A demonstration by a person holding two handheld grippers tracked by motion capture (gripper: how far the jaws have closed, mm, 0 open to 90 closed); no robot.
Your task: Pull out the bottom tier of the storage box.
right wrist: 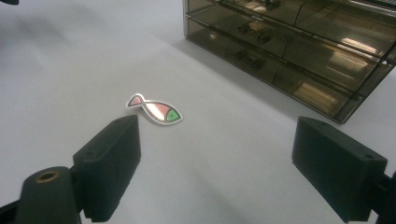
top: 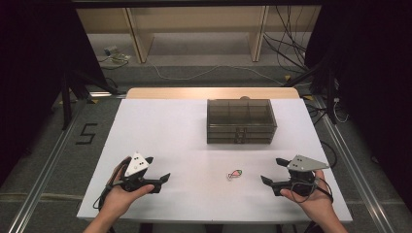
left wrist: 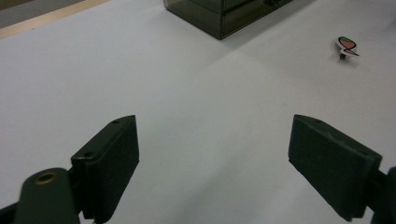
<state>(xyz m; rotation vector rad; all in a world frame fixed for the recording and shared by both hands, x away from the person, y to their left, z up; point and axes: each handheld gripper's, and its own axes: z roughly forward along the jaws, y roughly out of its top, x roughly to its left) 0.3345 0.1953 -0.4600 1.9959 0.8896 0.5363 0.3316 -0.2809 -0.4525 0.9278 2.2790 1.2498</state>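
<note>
A small flat fish-shaped piece (top: 235, 174), pink with a green head and a white rim, lies on the white table (top: 184, 131) between the two hands. It also lies just beyond the left jaw in the right gripper view, fish piece (right wrist: 155, 108), and far off at the upper right in the left gripper view, fish piece (left wrist: 346, 45). My left gripper (top: 157, 169) rests near the front left, open and empty, left gripper (left wrist: 215, 158). My right gripper (top: 273, 170) rests at the front right, open and empty, right gripper (right wrist: 217, 158), pointing toward the fish.
A smoky transparent drawer box (top: 241, 121) stands at the back middle of the table, with small parts dimly seen inside, drawer box (right wrist: 299, 46). A wooden strip (top: 209, 92) runs along the far edge. Cables lie on the floor beyond.
</note>
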